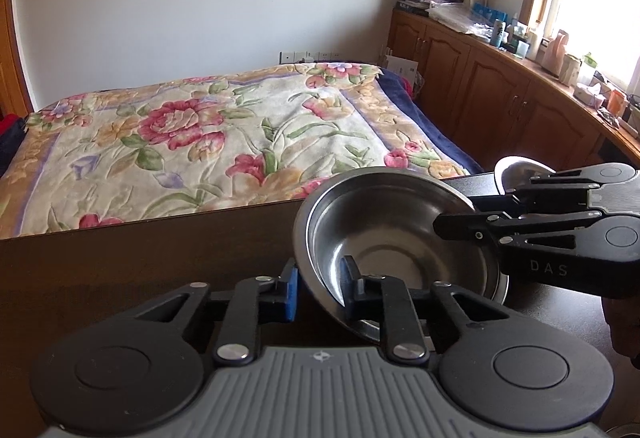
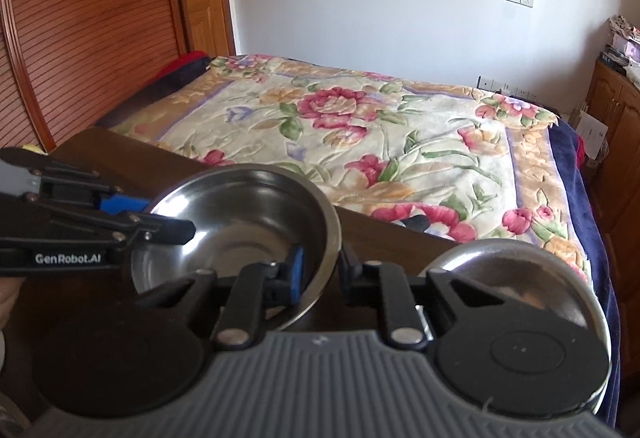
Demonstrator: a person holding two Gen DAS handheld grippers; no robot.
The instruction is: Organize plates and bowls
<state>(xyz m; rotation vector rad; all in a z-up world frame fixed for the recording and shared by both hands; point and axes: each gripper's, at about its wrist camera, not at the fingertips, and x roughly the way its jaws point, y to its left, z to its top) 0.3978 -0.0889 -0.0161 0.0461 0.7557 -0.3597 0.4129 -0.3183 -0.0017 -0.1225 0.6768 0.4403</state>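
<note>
Both tongs are on one piece: a round stainless-steel bowl with a flared rim (image 1: 384,238), lifted and tilted above the dark wooden worktop (image 1: 120,262), near its far edge where the bed with the floral blanket (image 1: 200,134) begins.

Left tongs (image 1: 318,288): the pads straddle the bowl's near rim, one blue pad outside the wall, the other inside. I read it as clamped on the rim, though a thin gap may remain on the outer side.

Right tongs (image 2: 320,270): the blue pad sits inside the bowl wall, the black finger outside it. The jaws look fairly wide around the wall; I cannot tell whether they pinch or only bracket it.

A second steel piece, a shiny round bowl or plate (image 2: 520,278), sits on the worktop toward the right edge, close under the right tongs' body. From the left wrist view only its rim (image 1: 516,168) shows behind the right tongs.

Step in hand, as I judge it: carrying the tilted bowl between two grips, probably to nest it with the second steel piece.

Next move calls for: levelling the bowl, easing it right over the other piece, lowering until metal meets metal, then freeing one tong before the other. The rim is thin and slick, so expect slipping if the grips twist against each other.
</note>
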